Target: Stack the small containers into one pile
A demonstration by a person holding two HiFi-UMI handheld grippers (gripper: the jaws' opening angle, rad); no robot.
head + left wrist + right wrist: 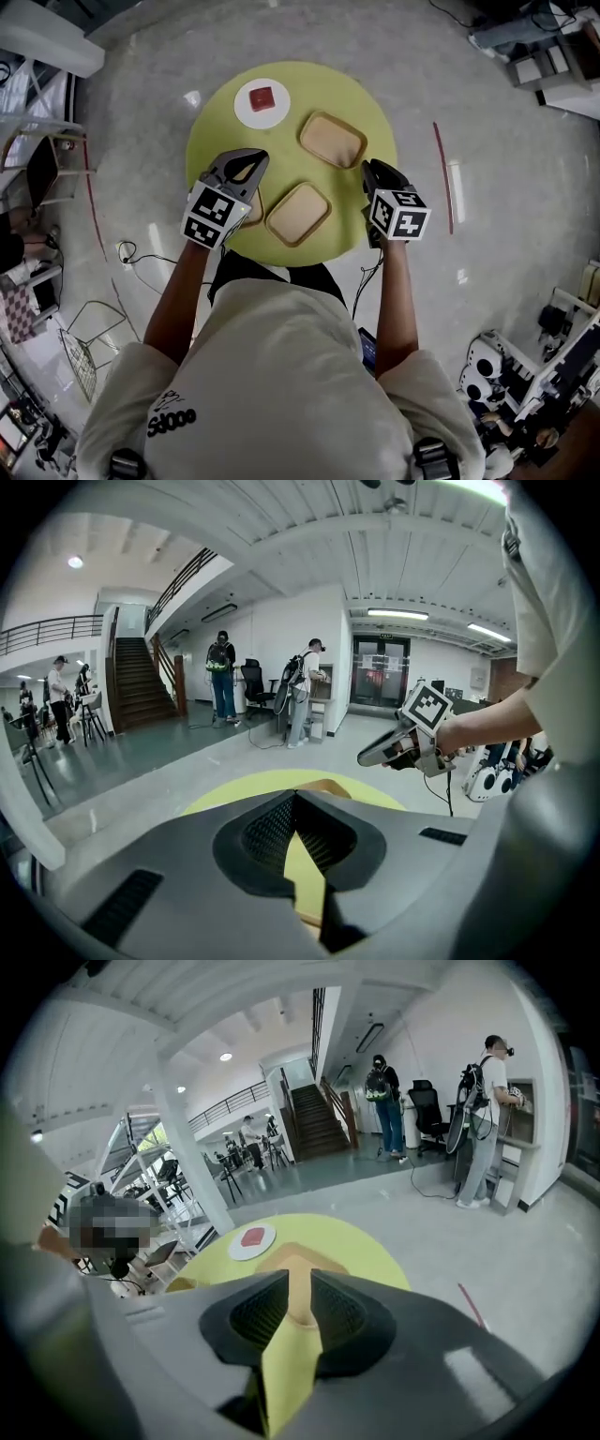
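Three shallow tan containers lie apart on the round yellow-green table (361, 220): one at the back (332, 139), one near the front (298, 214), and one (254, 210) mostly hidden under my left gripper. The left gripper (253, 157) hovers over the table's left side, its jaws shut and empty; its own view shows the tips (296, 795) meeting, with a container's corner (325, 787) just beyond. My right gripper (369, 169) hangs at the table's right edge. In its view (300, 1277) the jaws stand a narrow gap apart, empty, and a container (300, 1252) lies ahead.
A white plate (246, 109) with a red piece (262, 96) sits at the table's back left, also seen as the plate (251, 1239). People (223, 672) and office chairs stand far off. Cables and a wire rack (89, 337) lie on the floor at left.
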